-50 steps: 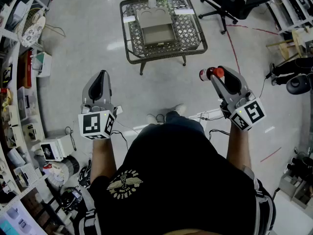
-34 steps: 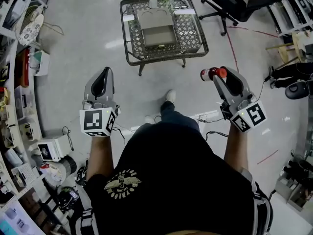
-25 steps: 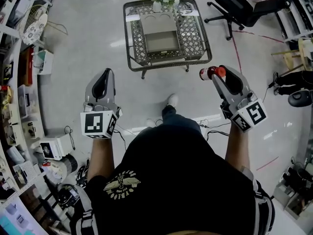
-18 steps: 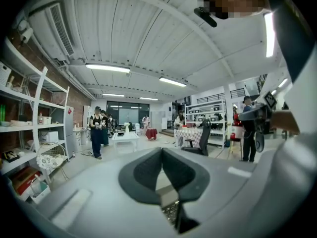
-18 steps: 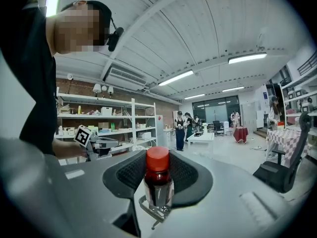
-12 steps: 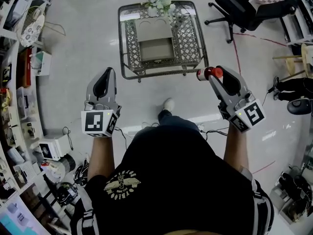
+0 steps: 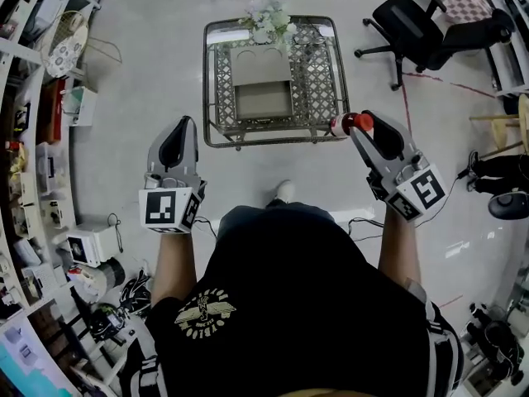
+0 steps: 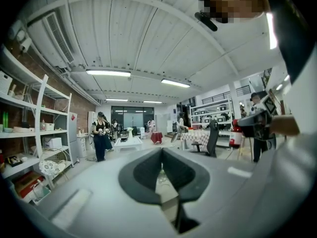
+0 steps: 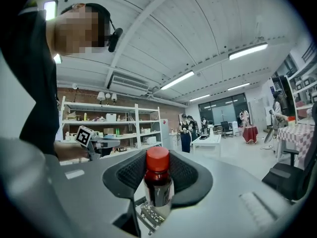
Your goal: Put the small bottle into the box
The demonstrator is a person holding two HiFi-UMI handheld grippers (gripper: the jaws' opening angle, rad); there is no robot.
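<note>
A metal counter with an open lattice top and a dark rim stands on a pale, glossy floor. An open cardboard box sits on the middle of the counter, with its flap raised at the far side. Flowers stand at the far edge, and white slips lie near the two far corners. A black office chair stands on the floor to the right, apart from the counter.

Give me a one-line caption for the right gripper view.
Right claw clamped on the red-capped small bottle, metal lattice table just visible beneath, shelving behind.
</note>
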